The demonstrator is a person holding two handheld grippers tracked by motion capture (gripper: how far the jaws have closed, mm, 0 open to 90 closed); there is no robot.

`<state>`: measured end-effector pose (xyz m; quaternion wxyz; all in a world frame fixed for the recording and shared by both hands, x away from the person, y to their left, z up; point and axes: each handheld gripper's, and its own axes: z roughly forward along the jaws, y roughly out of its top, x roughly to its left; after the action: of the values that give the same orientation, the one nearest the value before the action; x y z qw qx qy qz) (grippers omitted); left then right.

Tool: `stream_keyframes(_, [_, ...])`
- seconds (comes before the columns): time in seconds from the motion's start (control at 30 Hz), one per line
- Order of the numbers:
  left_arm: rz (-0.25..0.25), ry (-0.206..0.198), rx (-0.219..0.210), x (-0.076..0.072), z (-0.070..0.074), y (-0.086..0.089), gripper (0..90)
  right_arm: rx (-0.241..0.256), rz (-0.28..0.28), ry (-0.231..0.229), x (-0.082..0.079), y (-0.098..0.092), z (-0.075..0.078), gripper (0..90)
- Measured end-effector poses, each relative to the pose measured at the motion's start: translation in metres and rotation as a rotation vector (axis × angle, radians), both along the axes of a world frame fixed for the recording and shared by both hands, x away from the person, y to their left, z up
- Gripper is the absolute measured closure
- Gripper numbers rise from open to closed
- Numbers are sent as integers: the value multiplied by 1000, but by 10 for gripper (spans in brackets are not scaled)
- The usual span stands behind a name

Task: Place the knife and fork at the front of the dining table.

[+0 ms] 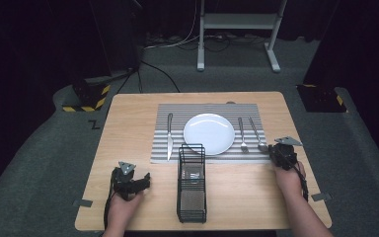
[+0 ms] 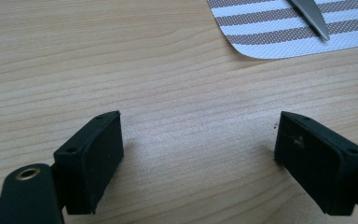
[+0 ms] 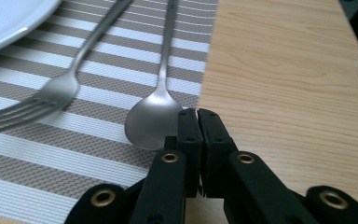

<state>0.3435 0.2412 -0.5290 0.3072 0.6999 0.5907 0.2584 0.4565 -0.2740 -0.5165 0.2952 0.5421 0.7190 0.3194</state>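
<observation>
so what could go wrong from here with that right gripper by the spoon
The right gripper has its jaws shut right at the spoon bowl. Pushing in like this would likely shove the spoon along the striped placemat rather than grasp it, so the jaws need to open first. The fork lies close beside it and could get knocked too.
</observation>
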Motion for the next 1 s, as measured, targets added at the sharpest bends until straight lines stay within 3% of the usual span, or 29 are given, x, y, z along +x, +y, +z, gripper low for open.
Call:
stream_keyframes(0.2, [0,0,0,0,0,0,156,10,31,-3,-3,12,-2,876])
stream_keyframes(0.5, [0,0,-1,0,0,0,156,9,37,-13,-10,12,-3,817])
stream_keyframes(0.8, [0,0,0,0,0,0,156,36,86,-25,-35,11,0,648])
stream_keyframes(1.0, [0,0,0,0,0,0,156,56,104,3,-60,5,0,434])
